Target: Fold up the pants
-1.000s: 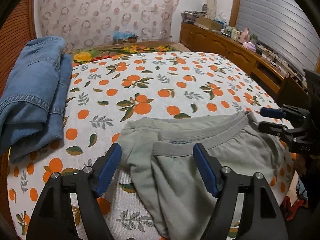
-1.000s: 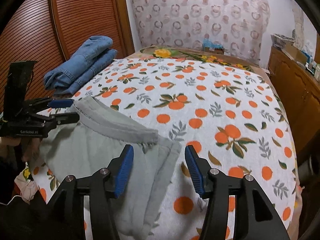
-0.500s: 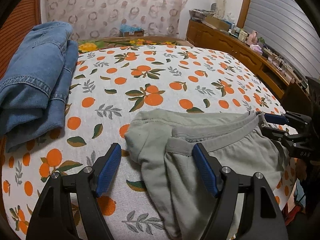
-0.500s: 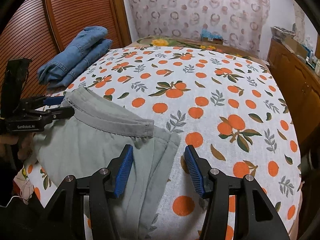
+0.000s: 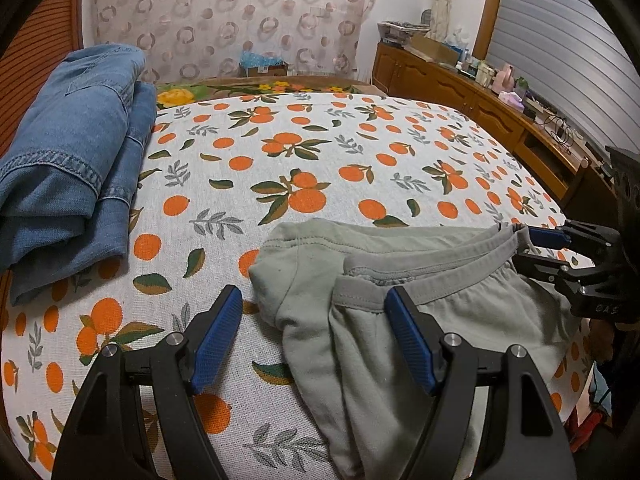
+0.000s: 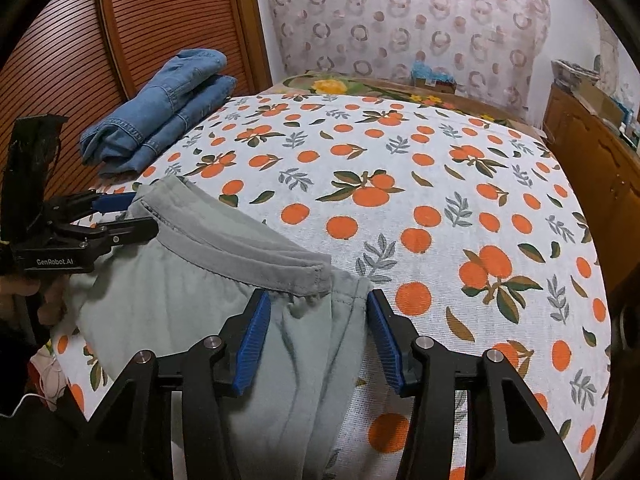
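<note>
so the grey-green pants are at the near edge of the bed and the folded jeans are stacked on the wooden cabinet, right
Not quite. The folded jeans lie on the orange-print bedspread at the bed's far left corner, not on the wooden cabinet; the right wrist view shows this. The grey-green pants are at the near edge.

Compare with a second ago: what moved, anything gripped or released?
Right gripper has just been closing a little around the pants' waistband corner; pads not yet pressing. Both grippers have edged in over the pants, which show larger in both views. Left gripper stays open astride the other waistband corner. Nothing gripped or released. Jeans and bedsheet unchanged.
</note>
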Motion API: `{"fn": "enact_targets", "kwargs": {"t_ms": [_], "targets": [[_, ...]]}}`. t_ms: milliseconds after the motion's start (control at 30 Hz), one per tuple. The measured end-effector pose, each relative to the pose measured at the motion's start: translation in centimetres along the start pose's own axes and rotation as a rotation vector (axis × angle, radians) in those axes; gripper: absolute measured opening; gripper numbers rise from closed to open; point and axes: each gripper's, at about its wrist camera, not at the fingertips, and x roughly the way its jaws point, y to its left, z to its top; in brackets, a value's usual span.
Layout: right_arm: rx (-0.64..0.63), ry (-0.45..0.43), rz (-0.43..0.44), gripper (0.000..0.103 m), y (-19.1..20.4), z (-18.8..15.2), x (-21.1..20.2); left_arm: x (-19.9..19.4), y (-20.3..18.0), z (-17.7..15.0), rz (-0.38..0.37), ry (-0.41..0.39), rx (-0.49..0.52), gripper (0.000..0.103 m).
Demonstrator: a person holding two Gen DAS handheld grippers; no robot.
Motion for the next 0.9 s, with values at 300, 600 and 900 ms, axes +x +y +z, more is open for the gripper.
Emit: {"fn": "enact_targets", "kwargs": {"t_ms": [300, 600, 900], "targets": [[-0.026, -0.016, -0.011, 0.029, 0.7, -0.4, -0.1, -0.1, 0.1, 0.0, -0.020, -0.006, -0.015, 0.075], [-0.024, -0.018, 0.010, 0.023, 0.6, -0.4, -0.1, -0.2, 0.1, 0.2, -0.087, -0.008, -0.039, 0.049], [-0.020, -0.018, 0.023, 0.019, 0.6, -0.4, -0.1, -1.4, -1.0, 0.2, -0.101, -0.043, -0.014, 0.022]]}}
